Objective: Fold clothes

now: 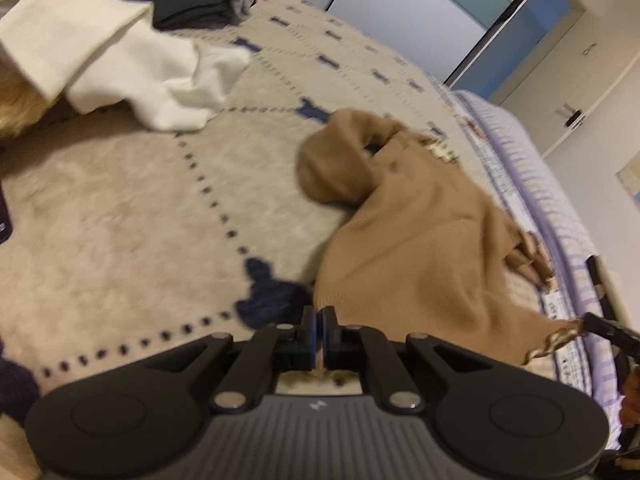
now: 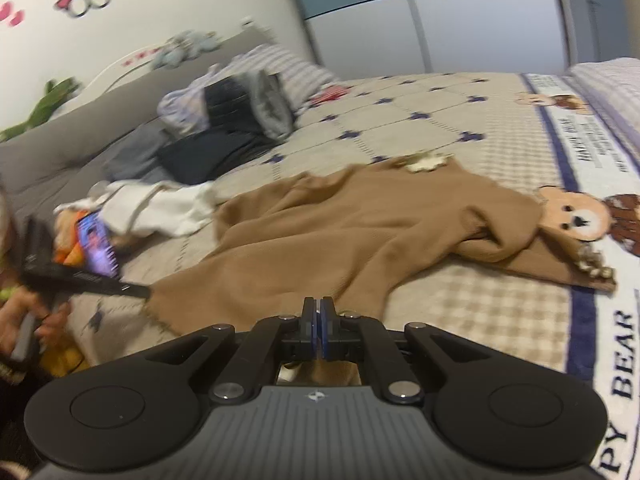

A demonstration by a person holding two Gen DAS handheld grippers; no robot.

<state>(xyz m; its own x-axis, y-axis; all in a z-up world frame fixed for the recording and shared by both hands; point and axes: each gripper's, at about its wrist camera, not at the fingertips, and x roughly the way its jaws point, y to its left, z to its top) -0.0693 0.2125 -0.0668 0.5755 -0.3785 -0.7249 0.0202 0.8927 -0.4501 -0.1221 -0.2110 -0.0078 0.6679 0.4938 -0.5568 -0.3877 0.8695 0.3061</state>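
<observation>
Right wrist view: one tan sweater (image 2: 360, 220) lies spread on the bed (image 2: 460, 304), its hem pinched in both closed sets of jaws, left gripper (image 2: 144, 291) and right gripper (image 2: 319, 312). One white garment (image 2: 160, 208) and one dark clothes pile (image 2: 224, 128) lie beyond. Open quilt lies right of the sweater.

A bed (image 2: 460, 120) fills the room, its cream blanket (image 1: 120, 220) dotted with blue crosses. Far off stand white-and-teal wardrobe doors (image 2: 440, 12); left, a cartoon-stickered wall (image 2: 160, 8) (pink hearts too).
</observation>
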